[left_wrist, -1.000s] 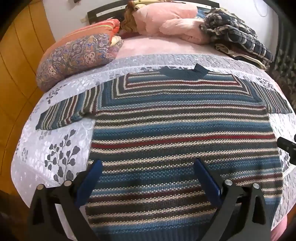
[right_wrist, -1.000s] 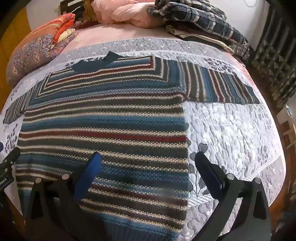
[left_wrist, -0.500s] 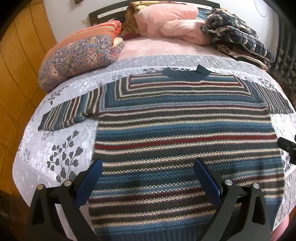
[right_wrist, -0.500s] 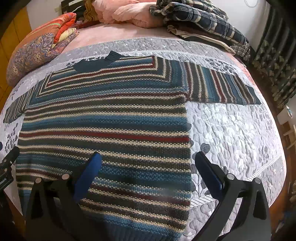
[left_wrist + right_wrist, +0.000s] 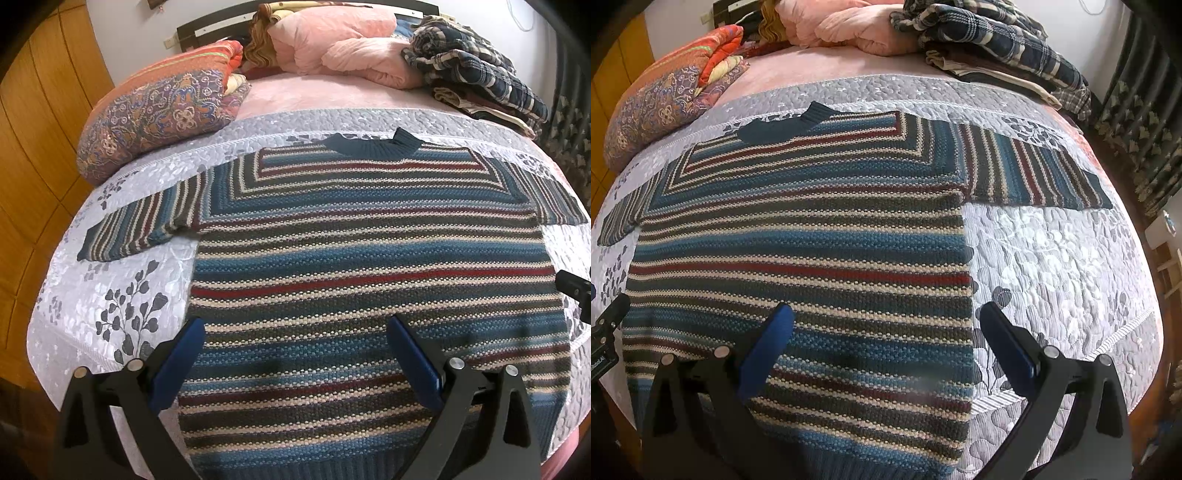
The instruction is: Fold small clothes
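Observation:
A striped knit sweater point(image 5: 369, 258) in blue, red, cream and grey lies flat on the bed, collar point(image 5: 369, 144) at the far end and both sleeves spread out sideways. Its left sleeve point(image 5: 147, 225) shows in the left wrist view, its right sleeve point(image 5: 1034, 173) in the right wrist view. My left gripper point(image 5: 295, 347) hangs open above the sweater's lower left part. Over the lower right part and its side edge, my right gripper point(image 5: 886, 332) is open too. Neither holds anything. The sweater point(image 5: 798, 258) fills most of the right wrist view.
A grey quilted bedspread point(image 5: 122, 295) with leaf print covers the bed. At the head lie a patterned pillow point(image 5: 159, 110), a pink duvet point(image 5: 332, 44) and a stack of plaid clothes point(image 5: 990, 40). Wooden panelling point(image 5: 37, 129) stands left; a curtain point(image 5: 1145, 110) hangs right.
Both grippers have drawn back slightly from the sweater, so more of the bed head shows. The sweater has not moved.

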`<state>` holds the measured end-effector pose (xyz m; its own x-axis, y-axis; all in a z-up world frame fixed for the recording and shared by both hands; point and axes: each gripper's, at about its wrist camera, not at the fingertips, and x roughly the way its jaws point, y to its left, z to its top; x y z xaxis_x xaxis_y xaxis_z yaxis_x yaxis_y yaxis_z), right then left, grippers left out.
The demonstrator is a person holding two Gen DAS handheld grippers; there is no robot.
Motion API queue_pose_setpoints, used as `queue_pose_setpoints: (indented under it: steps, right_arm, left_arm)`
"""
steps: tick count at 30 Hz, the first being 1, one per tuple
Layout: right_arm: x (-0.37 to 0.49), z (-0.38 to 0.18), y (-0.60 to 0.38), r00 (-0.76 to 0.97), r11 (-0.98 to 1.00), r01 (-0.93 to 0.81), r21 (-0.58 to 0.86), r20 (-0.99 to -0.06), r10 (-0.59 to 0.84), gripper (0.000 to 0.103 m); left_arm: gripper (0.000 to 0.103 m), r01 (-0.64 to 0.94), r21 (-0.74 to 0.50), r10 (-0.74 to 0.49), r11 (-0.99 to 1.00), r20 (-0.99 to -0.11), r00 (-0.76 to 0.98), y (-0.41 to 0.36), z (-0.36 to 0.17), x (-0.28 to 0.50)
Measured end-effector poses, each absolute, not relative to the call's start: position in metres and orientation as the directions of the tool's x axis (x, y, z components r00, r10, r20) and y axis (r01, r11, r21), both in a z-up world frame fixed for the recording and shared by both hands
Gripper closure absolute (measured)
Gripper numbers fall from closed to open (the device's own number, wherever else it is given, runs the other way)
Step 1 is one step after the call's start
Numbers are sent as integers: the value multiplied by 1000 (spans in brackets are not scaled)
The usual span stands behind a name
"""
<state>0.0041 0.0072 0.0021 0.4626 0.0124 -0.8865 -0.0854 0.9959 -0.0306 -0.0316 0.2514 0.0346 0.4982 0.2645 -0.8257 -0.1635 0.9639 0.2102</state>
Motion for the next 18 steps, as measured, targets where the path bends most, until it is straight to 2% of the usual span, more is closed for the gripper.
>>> queue_pose_setpoints:
  steps: [18]
  right_arm:
    - [5,-2,1,460,996,-87,-26,-888,17,3]
  left_arm:
    - [4,-168,218,274,961,-823,497,253,33,-32]
